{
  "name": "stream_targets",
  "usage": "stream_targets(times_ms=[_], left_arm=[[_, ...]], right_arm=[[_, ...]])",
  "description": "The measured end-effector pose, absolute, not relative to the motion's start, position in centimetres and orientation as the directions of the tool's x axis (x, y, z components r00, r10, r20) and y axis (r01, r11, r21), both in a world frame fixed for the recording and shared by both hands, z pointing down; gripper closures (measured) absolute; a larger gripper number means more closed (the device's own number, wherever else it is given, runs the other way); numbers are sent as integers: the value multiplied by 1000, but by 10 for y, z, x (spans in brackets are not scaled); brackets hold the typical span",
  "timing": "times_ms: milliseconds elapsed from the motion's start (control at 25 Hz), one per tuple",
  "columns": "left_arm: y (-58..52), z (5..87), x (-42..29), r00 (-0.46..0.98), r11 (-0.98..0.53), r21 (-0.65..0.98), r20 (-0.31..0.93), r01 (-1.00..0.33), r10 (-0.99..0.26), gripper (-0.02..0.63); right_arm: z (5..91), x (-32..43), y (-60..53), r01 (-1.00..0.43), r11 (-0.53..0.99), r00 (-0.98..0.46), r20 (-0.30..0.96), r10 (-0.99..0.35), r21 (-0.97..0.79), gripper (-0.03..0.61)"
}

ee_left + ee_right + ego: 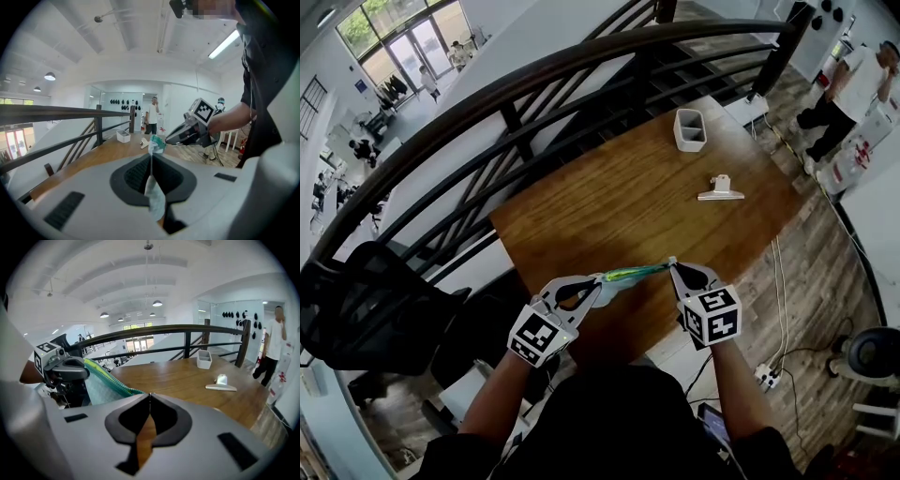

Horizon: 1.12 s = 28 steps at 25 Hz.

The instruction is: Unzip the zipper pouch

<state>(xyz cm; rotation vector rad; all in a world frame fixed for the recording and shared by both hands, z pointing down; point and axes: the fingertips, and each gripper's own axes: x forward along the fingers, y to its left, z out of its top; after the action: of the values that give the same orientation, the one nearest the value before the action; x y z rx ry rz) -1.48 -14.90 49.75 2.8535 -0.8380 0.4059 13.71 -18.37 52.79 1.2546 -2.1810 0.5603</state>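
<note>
Left gripper (151, 153): jaws closed tight on a fold of the pouch (155, 200), fabric hanging out below the pads. Right gripper (150, 393): jaws together, nipping the end of the pouch's green zipper edge at their very tip; no pull tab can be made out. Pouch is held edge-up between both grippers, above the near edge of the table (619, 197). Further out on the table: clip (721, 190), white tray (689, 129), well apart from the pouch.

Left gripper (599, 282), right gripper (673, 266): both closed.
</note>
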Motion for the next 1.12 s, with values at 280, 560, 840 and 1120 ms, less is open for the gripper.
stream_targets(times_ms=[280,560,840,1120], left_arm=[[-182,504,-7,791,-812,81,301,-578,-533,595],[-211,508,3,782,-804,85,309,-589,-541,595],[-233,522,17,771,-815,60,368,-577,-519,594],[-240,530,5,766,-760,200,370,-618,-525,450]], right_arm=[[524,148,-202,-896,440,-380,631,-677,-67,578],[521,161,-226,-907,418,-363,617,-698,-61,577],[522,172,-240,-919,392,-331,612,-719,-37,575],[529,171,-239,-916,398,-343,618,-708,-53,499]])
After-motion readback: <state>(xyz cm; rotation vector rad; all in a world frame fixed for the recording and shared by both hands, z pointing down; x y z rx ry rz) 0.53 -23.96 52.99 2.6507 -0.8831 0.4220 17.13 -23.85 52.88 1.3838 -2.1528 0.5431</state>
